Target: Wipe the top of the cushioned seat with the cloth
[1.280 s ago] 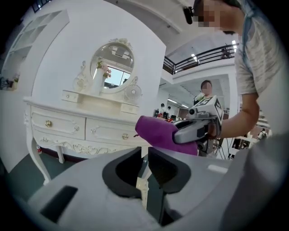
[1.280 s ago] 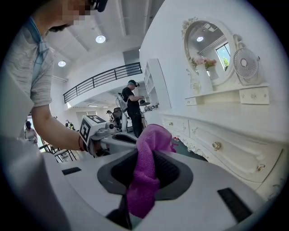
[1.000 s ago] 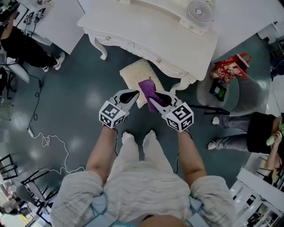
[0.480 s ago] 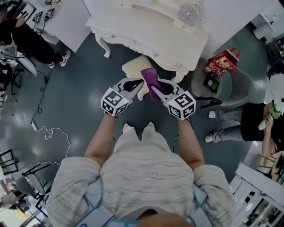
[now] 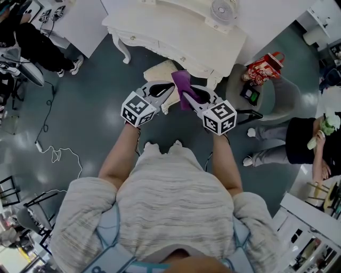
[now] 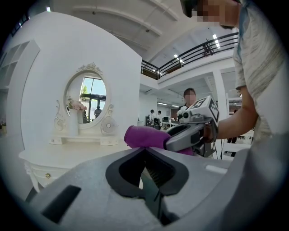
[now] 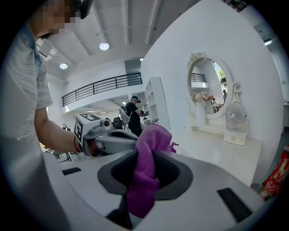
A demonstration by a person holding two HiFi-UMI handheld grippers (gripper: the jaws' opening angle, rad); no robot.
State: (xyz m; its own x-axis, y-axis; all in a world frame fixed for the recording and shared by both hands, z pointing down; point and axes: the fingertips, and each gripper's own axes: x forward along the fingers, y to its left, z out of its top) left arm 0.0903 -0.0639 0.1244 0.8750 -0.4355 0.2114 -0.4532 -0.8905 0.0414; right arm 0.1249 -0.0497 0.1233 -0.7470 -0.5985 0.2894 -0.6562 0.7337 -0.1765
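A purple cloth (image 5: 182,88) is pinched between the jaws of my right gripper (image 5: 186,97); in the right gripper view the cloth (image 7: 145,173) bulges up and hangs down through the shut jaws. My left gripper (image 5: 169,90) is shut with nothing between its jaws, held beside the right one. Both hang in the air above the cream cushioned seat (image 5: 160,74), which stands on the floor in front of the white dressing table (image 5: 176,37) and is partly hidden by the grippers. The left gripper view shows the cloth (image 6: 144,136) and the right gripper (image 6: 192,131) against the table.
A fan (image 5: 222,9) stands on the dressing table. A grey round chair (image 5: 277,98) with a red bag (image 5: 262,69) is at the right. People sit at the right (image 5: 309,144) and upper left (image 5: 32,48). A white cable (image 5: 56,157) lies on the dark floor at left.
Both grippers have risen together, with the cloth still in the right one. The seat now shows smaller and farther below, more covered by the grippers.
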